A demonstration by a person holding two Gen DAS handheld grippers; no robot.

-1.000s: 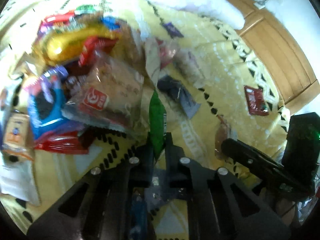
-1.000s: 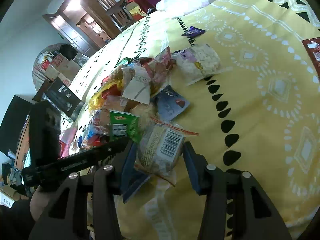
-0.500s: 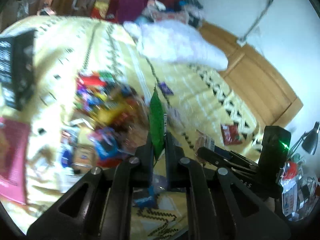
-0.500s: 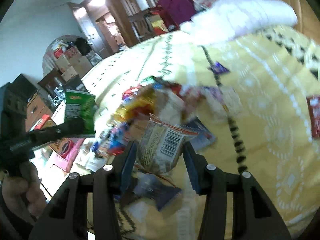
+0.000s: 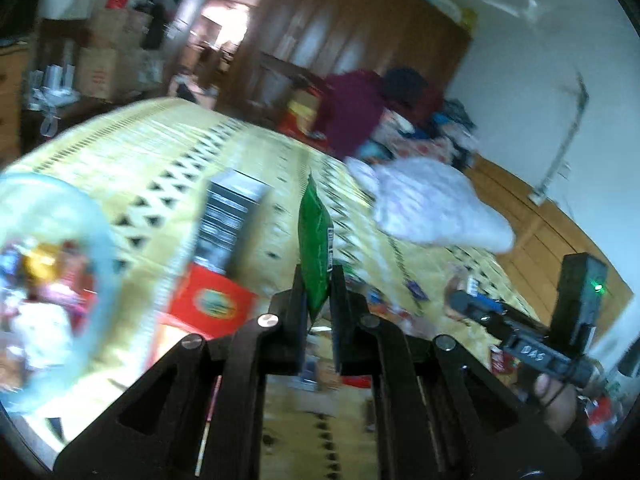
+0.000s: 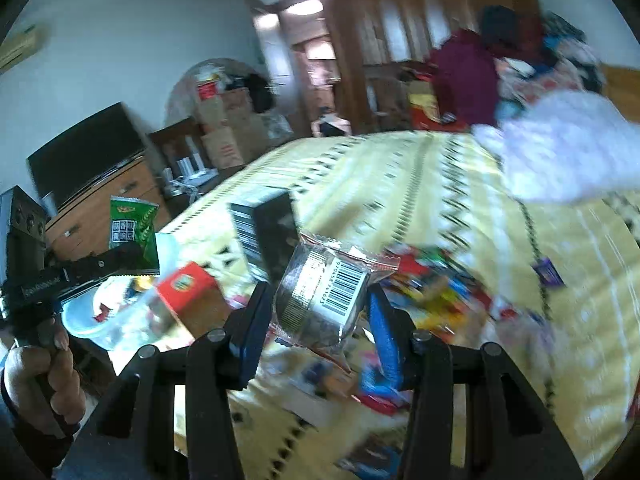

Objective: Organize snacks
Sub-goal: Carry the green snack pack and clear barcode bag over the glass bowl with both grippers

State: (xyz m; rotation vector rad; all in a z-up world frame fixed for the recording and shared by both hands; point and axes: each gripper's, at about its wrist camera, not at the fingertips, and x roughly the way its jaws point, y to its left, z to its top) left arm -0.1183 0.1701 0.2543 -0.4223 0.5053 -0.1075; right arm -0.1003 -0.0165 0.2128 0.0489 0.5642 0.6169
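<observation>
above bed (image 5: 120, 152), both grippers (image 5: 318, 300) raised

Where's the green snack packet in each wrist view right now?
Left wrist: green packet at centre, seen edge-on, pinched upright in the left gripper.
Right wrist: the same packet at far left, face-on, held up by the left gripper above the clear tub.
Shared landmark: the red box on the yellow bedspread, just in front of the black box.
</observation>
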